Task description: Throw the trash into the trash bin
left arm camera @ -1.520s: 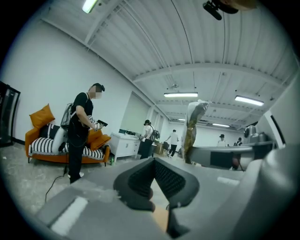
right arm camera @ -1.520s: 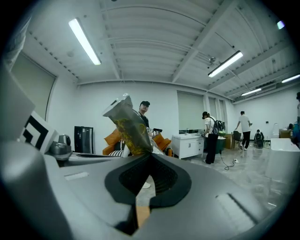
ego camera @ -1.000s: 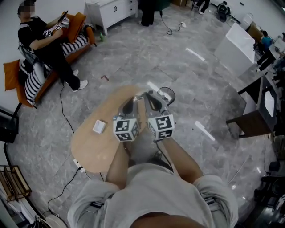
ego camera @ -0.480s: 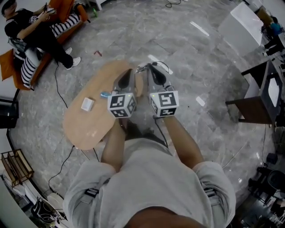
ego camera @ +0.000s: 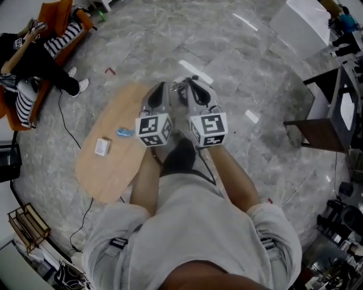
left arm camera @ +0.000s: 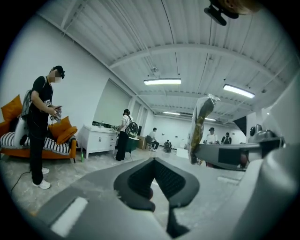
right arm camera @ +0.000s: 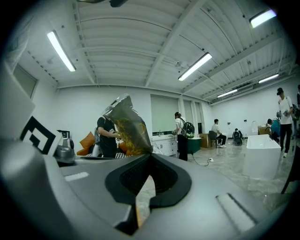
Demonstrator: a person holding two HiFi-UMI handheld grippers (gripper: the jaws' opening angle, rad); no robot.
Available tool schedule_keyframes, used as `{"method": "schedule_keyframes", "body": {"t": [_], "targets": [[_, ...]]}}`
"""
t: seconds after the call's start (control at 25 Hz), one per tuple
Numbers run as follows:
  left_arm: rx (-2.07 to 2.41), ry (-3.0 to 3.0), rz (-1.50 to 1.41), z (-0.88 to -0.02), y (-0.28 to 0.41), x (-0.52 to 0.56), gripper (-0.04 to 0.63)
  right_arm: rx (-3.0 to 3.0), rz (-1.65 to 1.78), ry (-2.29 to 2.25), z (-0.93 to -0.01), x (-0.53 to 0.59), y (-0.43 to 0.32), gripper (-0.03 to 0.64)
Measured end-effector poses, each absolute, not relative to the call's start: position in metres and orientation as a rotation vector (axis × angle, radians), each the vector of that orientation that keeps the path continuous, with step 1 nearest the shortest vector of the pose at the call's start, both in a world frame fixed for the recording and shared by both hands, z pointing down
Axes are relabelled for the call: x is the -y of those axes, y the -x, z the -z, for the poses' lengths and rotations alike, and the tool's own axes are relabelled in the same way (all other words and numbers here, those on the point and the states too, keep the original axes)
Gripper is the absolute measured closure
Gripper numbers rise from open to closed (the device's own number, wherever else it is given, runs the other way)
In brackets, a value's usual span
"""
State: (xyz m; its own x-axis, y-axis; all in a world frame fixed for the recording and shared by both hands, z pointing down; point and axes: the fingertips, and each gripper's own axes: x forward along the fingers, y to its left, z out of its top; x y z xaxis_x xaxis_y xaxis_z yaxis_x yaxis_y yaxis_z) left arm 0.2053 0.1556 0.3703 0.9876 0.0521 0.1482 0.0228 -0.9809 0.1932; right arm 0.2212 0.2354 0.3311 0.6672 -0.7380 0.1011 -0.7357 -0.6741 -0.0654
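A crinkled clear wrapper with yellow print (right arm camera: 125, 127) stands up out of my right gripper (right arm camera: 149, 159), which is shut on its lower edge. In the head view that right gripper (ego camera: 190, 85) and the left gripper (ego camera: 160, 88) are held side by side and point forward, past the far edge of the oval wooden table (ego camera: 108, 170). The wrapper (ego camera: 181, 85) shows as a pale scrap at the right tip. My left gripper (left arm camera: 152, 161) is shut with nothing between its pads; from it the wrapper (left arm camera: 199, 124) hangs to the right. No trash bin shows plainly.
A small white box (ego camera: 102, 146) and a blue item (ego camera: 125, 132) lie on the table. A person sits on an orange sofa (ego camera: 54, 14) at far left. A dark desk and chair (ego camera: 323, 127) stand at right. A white cabinet (left arm camera: 96, 139) and several people stand further off.
Both grippers have travelled forward together with the wrapper, and the table with its white box has slid left and nearer in the head view. The round dark ring beyond the tips is out of sight now.
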Motion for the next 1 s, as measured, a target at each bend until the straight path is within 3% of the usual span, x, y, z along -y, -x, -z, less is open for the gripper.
{"method": "schedule_keyframes", "body": {"t": [0.32,1.0], "targets": [[-0.095,-2.934,-0.234,-0.376,-0.325,-0.153,0.577,-1.298,0.273,2.929,-0.335,-0.239,-0.338,0.609],[0.239,-2.85,-0.351,-0.422,-0.416,-0.122,0.577,-1.736,0.42,2.678,-0.392,-0.175,-0.447,0.609]]}}
